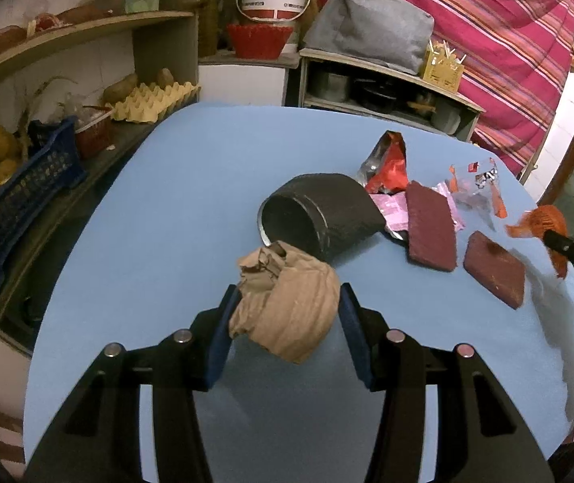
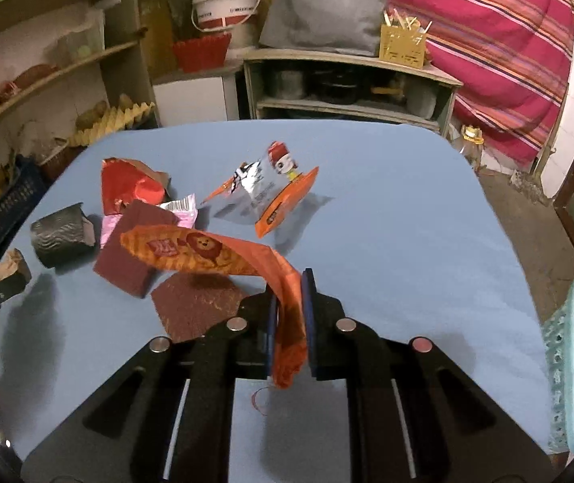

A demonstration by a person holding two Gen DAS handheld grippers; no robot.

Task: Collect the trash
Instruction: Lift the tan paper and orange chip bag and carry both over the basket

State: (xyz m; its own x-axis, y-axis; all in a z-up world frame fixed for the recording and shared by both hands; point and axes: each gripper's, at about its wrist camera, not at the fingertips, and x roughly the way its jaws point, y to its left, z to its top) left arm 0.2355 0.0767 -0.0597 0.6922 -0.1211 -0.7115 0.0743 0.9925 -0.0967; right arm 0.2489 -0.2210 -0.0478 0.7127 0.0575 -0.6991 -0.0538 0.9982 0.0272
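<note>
Left claw (image 1: 285, 306) around paper wad (image 1: 287, 302)

cup (image 1: 319, 217) on table (image 1: 166, 201), wrappers (image 1: 387, 165) behind

The left gripper (image 1: 285, 302) is clamping a crumpled brown paper wad (image 1: 287, 302) between its two blue pads, holding it just in front of the open mouth of a dark cup (image 1: 319, 217) that is lying on its side on the blue table (image 1: 174, 185). Beyond the cup, a red foil wrapper (image 1: 387, 165), a pink wrapper (image 1: 393, 211), a clear wrapper (image 1: 476, 185) and two maroon pads (image 1: 432, 229) are lying close together. At the right edge, the right gripper (image 1: 548, 237) is pinching an orange wrapper (image 1: 540, 221).
</note>
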